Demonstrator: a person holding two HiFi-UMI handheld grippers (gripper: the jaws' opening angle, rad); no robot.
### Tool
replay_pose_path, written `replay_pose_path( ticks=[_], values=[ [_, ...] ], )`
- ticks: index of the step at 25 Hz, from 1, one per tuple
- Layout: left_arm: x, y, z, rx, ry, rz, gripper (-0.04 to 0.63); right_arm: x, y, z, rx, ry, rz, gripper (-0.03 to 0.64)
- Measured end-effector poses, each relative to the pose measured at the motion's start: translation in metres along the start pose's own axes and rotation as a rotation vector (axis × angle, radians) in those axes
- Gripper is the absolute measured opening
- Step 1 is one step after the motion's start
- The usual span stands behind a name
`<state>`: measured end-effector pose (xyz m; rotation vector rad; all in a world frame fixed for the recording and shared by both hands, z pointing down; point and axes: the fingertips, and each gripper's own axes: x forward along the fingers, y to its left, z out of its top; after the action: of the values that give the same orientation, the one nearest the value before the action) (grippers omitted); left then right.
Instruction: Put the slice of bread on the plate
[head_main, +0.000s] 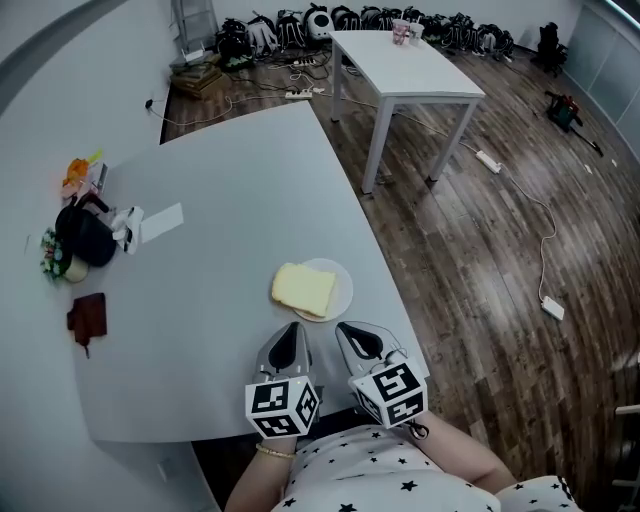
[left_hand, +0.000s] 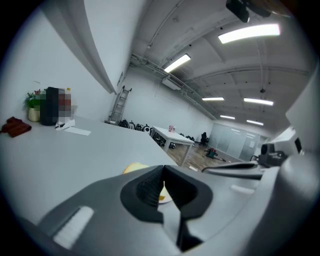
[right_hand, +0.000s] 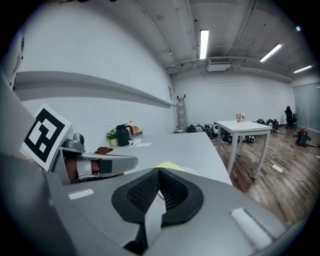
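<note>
A pale yellow slice of bread (head_main: 303, 288) lies on a small white plate (head_main: 342, 280) near the table's right edge. It overhangs the plate's left rim. Both grippers hover side by side just short of the plate, near the table's front edge. My left gripper (head_main: 292, 331) is shut with nothing in its jaws. My right gripper (head_main: 347, 331) is also shut and holds nothing. In the left gripper view the bread (left_hand: 134, 168) peeks over the closed jaws. The right gripper view shows the bread (right_hand: 168, 165) the same way.
A black kettle (head_main: 86, 236), a small plant (head_main: 52, 256), a brown wallet (head_main: 88, 316), white paper (head_main: 158, 222) and orange items (head_main: 78, 172) sit at the grey table's (head_main: 220, 200) left side. A white side table (head_main: 400, 66) stands on the wooden floor beyond.
</note>
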<state>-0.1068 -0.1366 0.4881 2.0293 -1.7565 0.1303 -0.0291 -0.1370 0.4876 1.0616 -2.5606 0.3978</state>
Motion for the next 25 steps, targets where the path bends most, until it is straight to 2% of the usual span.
replay_pose_path(
  ticks=[25],
  values=[
    [-0.011, -0.020, 0.013, 0.036, -0.010, -0.025, 0.008, -0.012, 0.003, 0.009, -0.048, -0.026, 0.003, -0.002]
  ],
)
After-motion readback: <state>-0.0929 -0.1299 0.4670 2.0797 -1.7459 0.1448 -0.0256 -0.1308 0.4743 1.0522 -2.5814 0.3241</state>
